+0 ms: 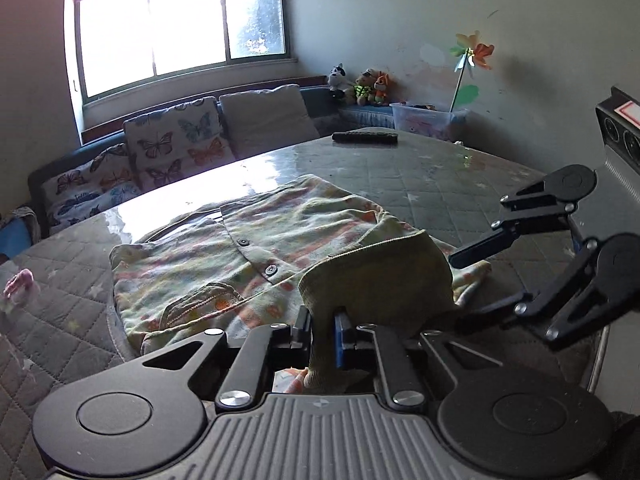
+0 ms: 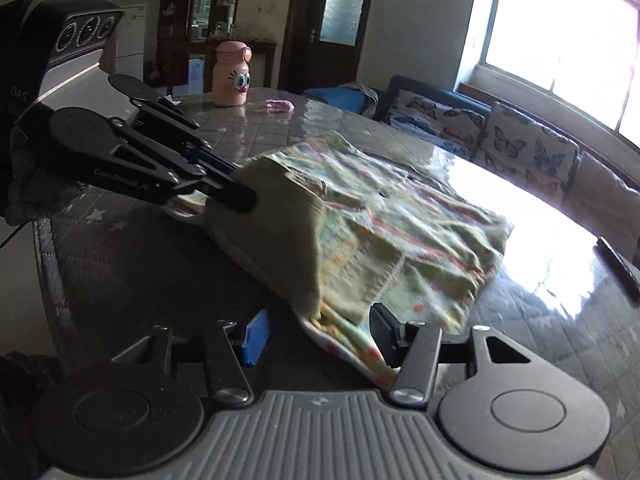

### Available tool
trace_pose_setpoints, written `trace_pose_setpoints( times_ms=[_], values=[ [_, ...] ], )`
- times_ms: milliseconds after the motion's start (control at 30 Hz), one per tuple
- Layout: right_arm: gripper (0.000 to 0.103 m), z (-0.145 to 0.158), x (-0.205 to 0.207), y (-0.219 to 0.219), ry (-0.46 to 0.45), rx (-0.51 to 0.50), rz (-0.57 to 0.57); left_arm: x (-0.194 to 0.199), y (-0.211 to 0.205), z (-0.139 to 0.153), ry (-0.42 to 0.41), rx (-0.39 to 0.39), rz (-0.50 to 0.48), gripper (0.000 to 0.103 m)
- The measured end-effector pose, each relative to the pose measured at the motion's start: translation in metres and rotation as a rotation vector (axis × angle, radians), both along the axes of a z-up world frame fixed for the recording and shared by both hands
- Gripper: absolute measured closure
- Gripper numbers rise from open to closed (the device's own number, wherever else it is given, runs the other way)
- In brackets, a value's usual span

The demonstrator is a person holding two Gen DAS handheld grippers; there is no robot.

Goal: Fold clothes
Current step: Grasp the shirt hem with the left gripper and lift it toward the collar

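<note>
A small patterned jacket (image 1: 256, 248) with an olive corduroy hood (image 1: 380, 280) lies on the glass-topped table (image 1: 420, 176). My left gripper (image 1: 322, 336) is shut on the hood and holds it lifted; it also shows in the right wrist view (image 2: 236, 188), pinching the hood (image 2: 280, 240). My right gripper (image 2: 316, 332) is open, its fingers on either side of the jacket's near hem (image 2: 344, 332) with nothing clamped. In the left wrist view the right gripper (image 1: 472, 284) sits at the right, beside the hood. The jacket (image 2: 400, 216) spreads away toward the window.
A dark remote (image 1: 364, 137) lies at the table's far edge. A pink bottle (image 2: 231, 76) and a small pink item (image 2: 280, 106) stand at the other far side. A sofa with butterfly cushions (image 1: 176, 148) runs under the window. A storage bin (image 1: 424, 120) sits by the wall.
</note>
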State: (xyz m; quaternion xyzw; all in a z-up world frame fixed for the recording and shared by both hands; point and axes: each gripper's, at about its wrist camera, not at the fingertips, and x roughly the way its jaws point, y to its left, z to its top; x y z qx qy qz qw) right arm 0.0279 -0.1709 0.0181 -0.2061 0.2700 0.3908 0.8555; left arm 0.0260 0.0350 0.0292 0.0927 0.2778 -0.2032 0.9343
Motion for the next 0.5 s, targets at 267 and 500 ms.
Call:
trace_pose_setpoints(
  times_ms=[267,500],
  values=[
    [0.073,-0.006,0.015,0.024,0.055,0.031,0.022,-0.007,0.008,0.0,0.005,-0.009,0.002,0.086],
    [0.086,0.009,0.028,0.016,0.14,0.127,-0.042,-0.041,0.021,-0.005,-0.031,0.074,0.012,0.056]
  ],
)
